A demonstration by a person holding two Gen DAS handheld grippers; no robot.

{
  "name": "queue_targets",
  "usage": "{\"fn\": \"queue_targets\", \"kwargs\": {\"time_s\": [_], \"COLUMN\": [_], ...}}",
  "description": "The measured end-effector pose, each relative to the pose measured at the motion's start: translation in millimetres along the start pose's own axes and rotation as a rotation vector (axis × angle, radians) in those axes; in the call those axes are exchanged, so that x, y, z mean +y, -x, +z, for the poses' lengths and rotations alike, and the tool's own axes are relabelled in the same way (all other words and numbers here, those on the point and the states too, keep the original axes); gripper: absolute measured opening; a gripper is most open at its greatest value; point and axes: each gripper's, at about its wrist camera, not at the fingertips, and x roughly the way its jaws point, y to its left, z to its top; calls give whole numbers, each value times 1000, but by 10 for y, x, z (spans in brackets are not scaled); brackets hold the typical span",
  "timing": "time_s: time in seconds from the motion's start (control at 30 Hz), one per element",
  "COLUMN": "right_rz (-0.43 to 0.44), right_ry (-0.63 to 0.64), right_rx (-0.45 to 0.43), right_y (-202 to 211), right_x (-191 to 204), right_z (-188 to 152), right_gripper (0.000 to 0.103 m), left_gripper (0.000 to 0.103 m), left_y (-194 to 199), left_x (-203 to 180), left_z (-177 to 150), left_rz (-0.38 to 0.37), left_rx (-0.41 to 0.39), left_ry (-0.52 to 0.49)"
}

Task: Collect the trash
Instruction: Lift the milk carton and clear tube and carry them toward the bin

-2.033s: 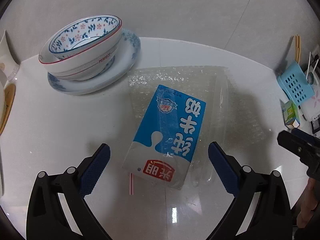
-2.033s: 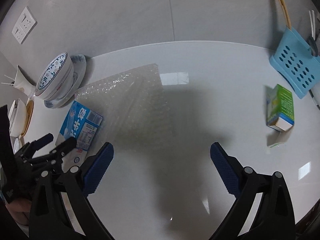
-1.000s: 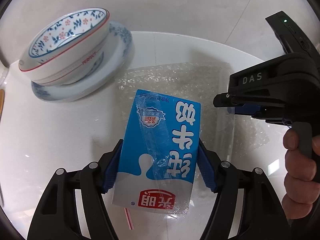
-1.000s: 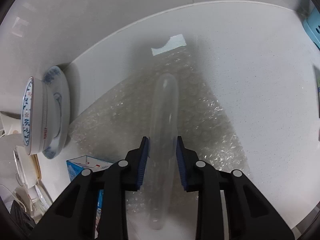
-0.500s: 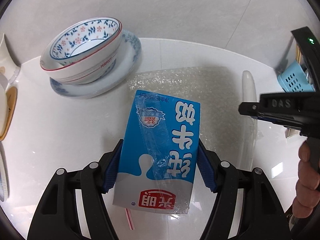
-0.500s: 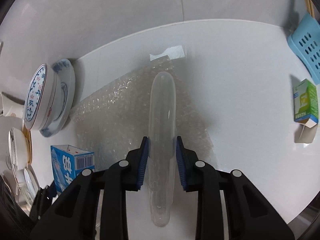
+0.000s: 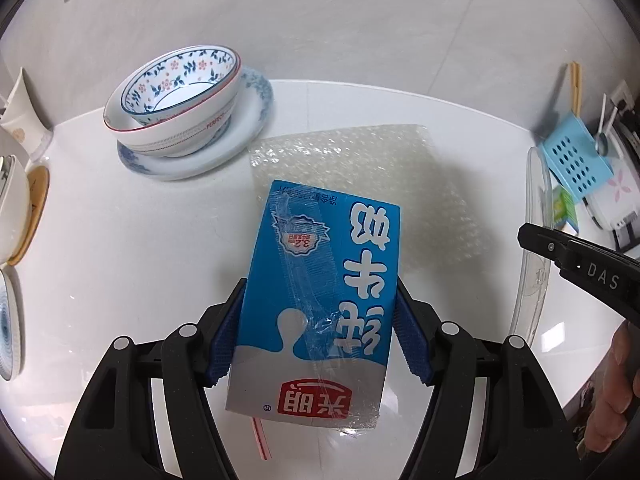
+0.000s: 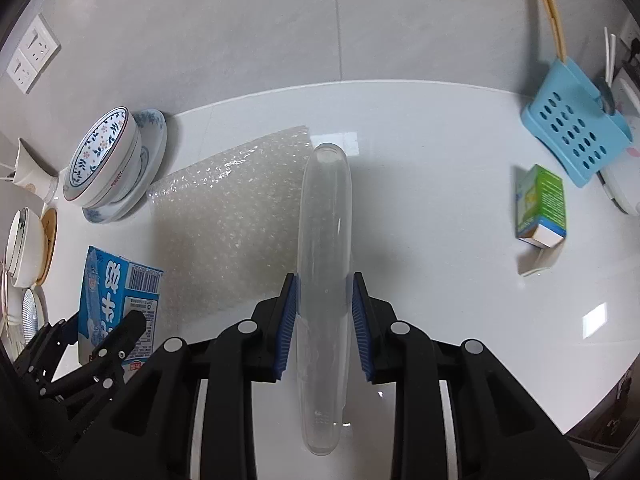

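While clamping a blue-and-white milk carton (image 7: 320, 300) in the left hand-held gripper (image 7: 318, 334) and a clear flattened plastic lid (image 8: 325, 280) edge-on in the right hand-held gripper (image 8: 325, 320), leaving the small green carton (image 8: 541, 206) lying nearer the right, long axis pointing away.

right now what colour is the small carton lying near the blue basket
Green, with a white end, the small carton shows best in the right wrist view.

Both wrist cameras look steeply down along their tongs at the white tabletop (image 7: 120, 240), close above it, facing its far wall edge. Both views share the bubble wrap (image 7: 360, 168) and stacked bowls (image 8: 104, 160).
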Motion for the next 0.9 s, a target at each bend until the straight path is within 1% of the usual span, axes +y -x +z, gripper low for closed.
{"fn": "queue_targets", "kwargs": {"time_s": [0.2, 0.33, 0.43, 0.63, 0.9], "right_rz": [-8, -1, -12, -18, -4], "right_ry": [5, 5, 14, 44, 49], "right_rx": [-20, -37, -46, -81, -114], "right_y": [150, 257, 332, 550, 847], "right_x": [-185, -299, -371, -494, -693], "right_z": [-202, -347, -449, -632, -895], "right_gripper": [26, 26, 26, 26, 26], "left_gripper": [66, 66, 66, 66, 66], "left_y": [25, 105, 181, 363, 597], "left_x": [-18, -114, -194, -359, -618], "left_z": [-39, -152, -238, -401, -636], "left_rz": [-5, -5, -35, -51, -65], "left_rx": [-8, -16, -17, -43, -71], "left_ry": [4, 6, 17, 30, 18]}}
